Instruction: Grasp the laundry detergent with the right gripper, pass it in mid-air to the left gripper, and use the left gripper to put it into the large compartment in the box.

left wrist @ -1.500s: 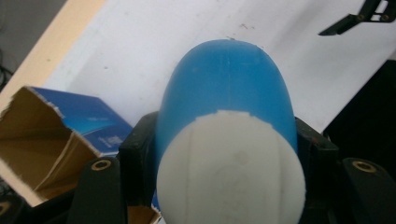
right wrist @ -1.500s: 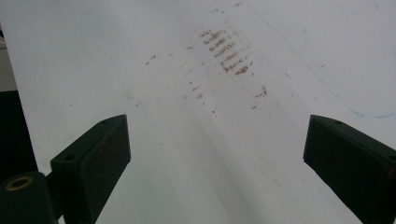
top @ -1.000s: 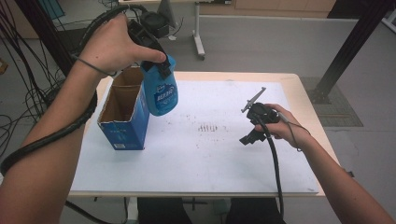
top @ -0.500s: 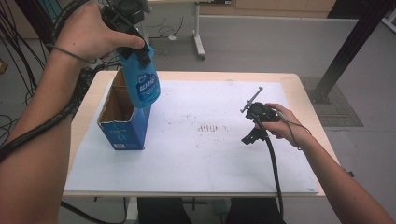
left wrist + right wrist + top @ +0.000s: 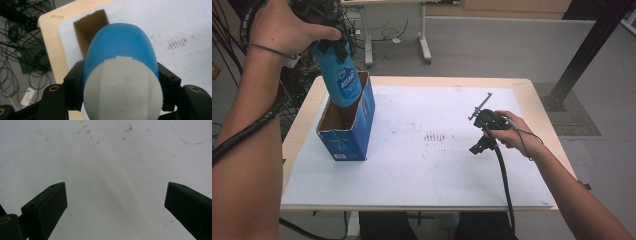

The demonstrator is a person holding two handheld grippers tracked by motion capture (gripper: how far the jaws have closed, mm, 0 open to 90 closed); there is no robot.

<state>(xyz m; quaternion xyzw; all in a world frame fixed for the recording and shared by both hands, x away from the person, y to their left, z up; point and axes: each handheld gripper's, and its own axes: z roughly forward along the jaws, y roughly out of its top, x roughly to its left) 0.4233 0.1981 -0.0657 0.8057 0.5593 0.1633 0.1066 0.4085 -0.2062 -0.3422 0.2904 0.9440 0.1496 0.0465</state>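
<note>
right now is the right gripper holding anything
No, the right gripper has its jaws wide apart over the bare white sheet with nothing between them.

One blue bottle [image 5: 341, 80], one open blue carton [image 5: 347, 132], one white sheet [image 5: 422, 165], one wooden table [image 5: 537, 100], two grippers

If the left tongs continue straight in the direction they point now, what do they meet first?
Probably the open box: the left tongs, shut on the blue bottle, aim down at its opening, so the bottle would enter first. Depth is unclear.
</note>
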